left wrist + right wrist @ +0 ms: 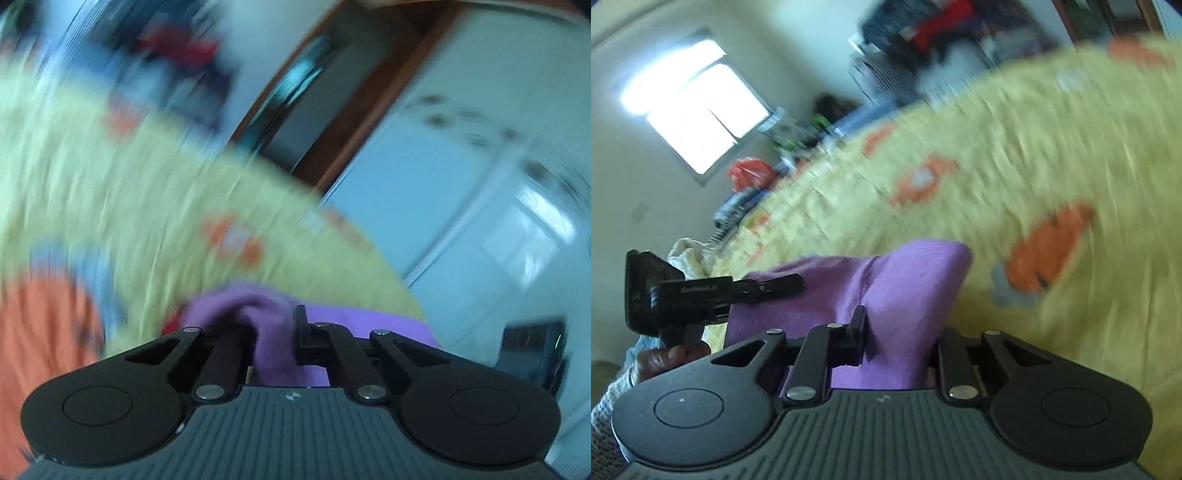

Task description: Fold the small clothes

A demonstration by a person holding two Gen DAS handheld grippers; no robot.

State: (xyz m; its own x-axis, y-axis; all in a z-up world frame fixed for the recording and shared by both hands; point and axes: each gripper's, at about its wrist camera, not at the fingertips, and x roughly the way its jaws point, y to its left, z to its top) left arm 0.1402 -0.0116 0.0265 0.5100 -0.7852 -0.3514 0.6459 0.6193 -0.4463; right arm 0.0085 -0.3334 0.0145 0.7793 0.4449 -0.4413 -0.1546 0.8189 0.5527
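A small purple garment [908, 288] is held up over a bed with a yellow quilt [1034, 147]. My right gripper [897, 343] is shut on the garment's near edge, and bunched cloth fills the gap between its jaws. In the right wrist view my left gripper [786, 284] comes in from the left, carried by a person's hand [676, 354], and its tips pinch the garment's other end. In the left wrist view the left gripper [275, 339] is shut on a fold of the purple garment [258, 306]. Both views are blurred.
The yellow quilt [129, 184] has orange patches. An orange cloth [40, 350] lies at the lower left. Piled clothes [942, 33] sit beyond the bed, near a bright window [694, 103]. A brown door frame [351, 122], white doors [461, 166] and a dark device [532, 350] are on the right.
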